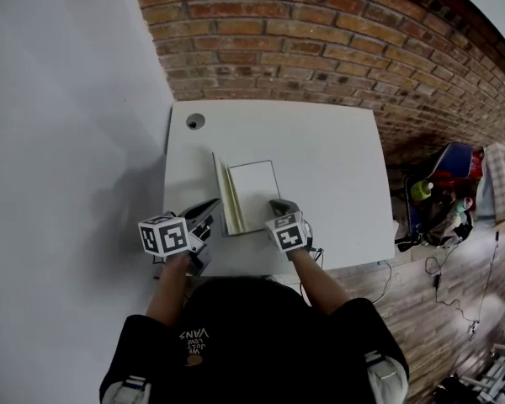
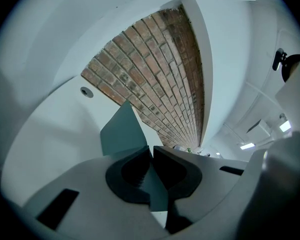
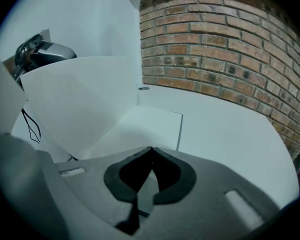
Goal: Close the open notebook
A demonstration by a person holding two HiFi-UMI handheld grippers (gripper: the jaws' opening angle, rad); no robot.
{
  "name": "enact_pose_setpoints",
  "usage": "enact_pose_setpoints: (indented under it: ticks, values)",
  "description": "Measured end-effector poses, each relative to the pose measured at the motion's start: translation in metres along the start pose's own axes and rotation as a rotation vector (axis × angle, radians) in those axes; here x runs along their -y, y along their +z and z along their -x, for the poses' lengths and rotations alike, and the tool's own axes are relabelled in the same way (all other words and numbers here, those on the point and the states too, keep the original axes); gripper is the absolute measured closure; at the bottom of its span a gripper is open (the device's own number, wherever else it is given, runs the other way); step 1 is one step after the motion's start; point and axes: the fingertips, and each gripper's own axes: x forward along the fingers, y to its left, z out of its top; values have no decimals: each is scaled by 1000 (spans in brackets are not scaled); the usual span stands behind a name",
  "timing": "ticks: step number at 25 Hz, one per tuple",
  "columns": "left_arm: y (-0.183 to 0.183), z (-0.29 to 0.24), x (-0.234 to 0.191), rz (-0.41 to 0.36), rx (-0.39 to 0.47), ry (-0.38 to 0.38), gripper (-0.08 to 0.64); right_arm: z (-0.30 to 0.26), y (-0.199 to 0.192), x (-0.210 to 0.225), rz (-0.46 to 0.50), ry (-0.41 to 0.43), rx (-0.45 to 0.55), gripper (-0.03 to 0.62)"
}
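Standing half open on the white table [image 1: 328,154], the notebook [image 1: 254,183] sits near the front edge, directly ahead of the person. Its right-hand page lies flat and blank. Its left side, the cover [image 1: 228,194] with the pages behind it, is lifted to a steep tilt and shows a cream page edge from above.

The left gripper [image 1: 210,208] comes in from the left at a shallow angle, and its jaws are clamped on that lifted cover. In the left gripper view the cover [image 2: 121,130] is a thin dark sheet that runs up between the two pads of the left gripper [image 2: 151,149] and rises clear above them. The pads press on both of its faces.

The right gripper [image 1: 279,204] points steeply down at the near right corner of the flat page. In the right gripper view the tips of the right gripper [image 3: 151,149] meet with no gap. The notebook [image 3: 152,124] lies just beyond them and the raised cover [image 3: 80,101] stands to the left. Whether those tips pinch a page or only rest on the paper, I cannot tell.

A round cable hole [image 1: 195,121] marks the far left corner of the table. A brick wall [image 1: 320,32] runs behind.
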Motion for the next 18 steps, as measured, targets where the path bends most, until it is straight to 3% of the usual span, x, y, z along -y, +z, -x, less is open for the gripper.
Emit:
enact_pose_setpoints:
  ticks: [18]
  values:
    - [-2,-21,18,-15,-6,-38,526,27,-29,24,-31,-62,-25,594]
